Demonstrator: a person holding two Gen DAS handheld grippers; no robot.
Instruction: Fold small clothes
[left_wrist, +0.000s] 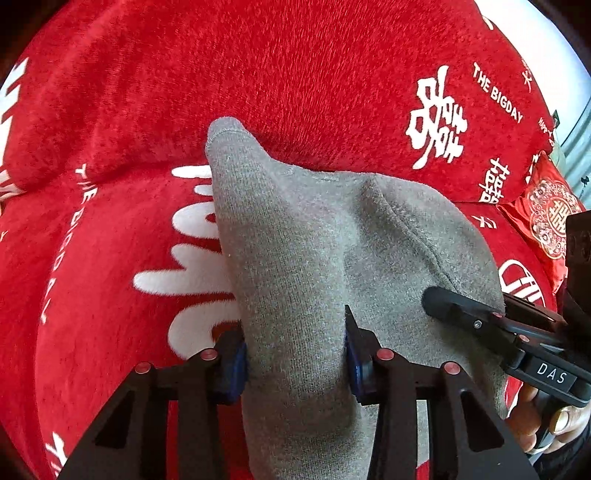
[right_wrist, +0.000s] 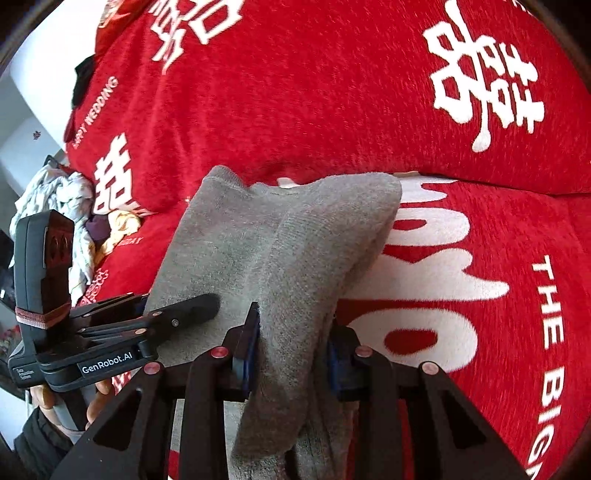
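The left tool (left_wrist: 295, 354) is clamping a gathered fold of the grey garment (left_wrist: 321, 236), its blue pads (left_wrist: 236, 365) pressing the knit from both sides. The right tool (right_wrist: 291, 354) is gripping another bunch of the same cloth in the same way, with fabric filling the whole gap between its pads (right_wrist: 246, 354). Both tools are holding the garment above a red plush blanket (left_wrist: 258, 74) printed with white characters and the words "THE BIGDAY".

The left wrist view is showing the garment spreading up and away to a rounded, hemmed tip at the upper left, with a seam curving down its right side. The right tool is appearing at this view's right edge, one black finger lying against the cloth, a label reading "DAS" on its body, and the person's hand (left_wrist: 546, 417) curling around the handle below. A red embroidered cushion (left_wrist: 543, 218) is lying on the blanket behind it.

The right wrist view is showing what the other cannot: the left tool entering from the left with a "GenRobot.AI" label and a boxy black housing on top, and a heap of crumpled light clothes (right_wrist: 66, 206) sitting at the blanket's far left edge. Here the garment is folding over into a thick rounded bulge toward the upper right.
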